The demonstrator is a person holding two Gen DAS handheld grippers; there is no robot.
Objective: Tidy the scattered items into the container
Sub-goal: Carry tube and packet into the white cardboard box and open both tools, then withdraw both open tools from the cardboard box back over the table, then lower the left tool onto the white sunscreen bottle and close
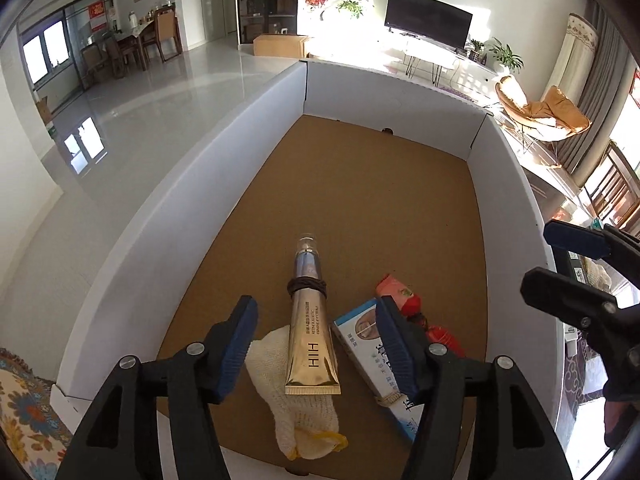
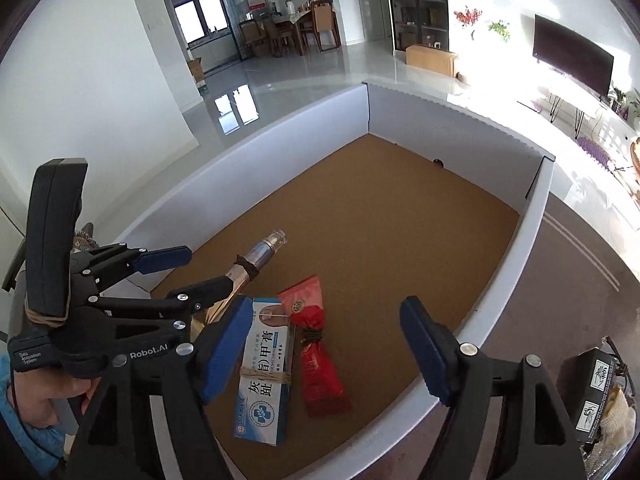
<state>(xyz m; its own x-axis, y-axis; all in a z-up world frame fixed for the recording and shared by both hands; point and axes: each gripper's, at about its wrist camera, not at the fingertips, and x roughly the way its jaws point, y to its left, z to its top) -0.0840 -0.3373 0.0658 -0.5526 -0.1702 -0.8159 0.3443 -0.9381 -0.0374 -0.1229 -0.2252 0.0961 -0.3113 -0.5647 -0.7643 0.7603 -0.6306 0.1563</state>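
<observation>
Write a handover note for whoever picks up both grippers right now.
Left hand-held gripper: open, empty, above the near end of the white box.
Right hand-held gripper: open, empty, above the same box.
In the box, on its brown floor: gold tube lying across a cream knit cloth, blue-and-white carton, red packet beside the carton.
Done: those four are in.
Left: a black box and something cream-coloured next to it sit outside, right of the white box; whether more is scattered elsewhere is out of view.
</observation>
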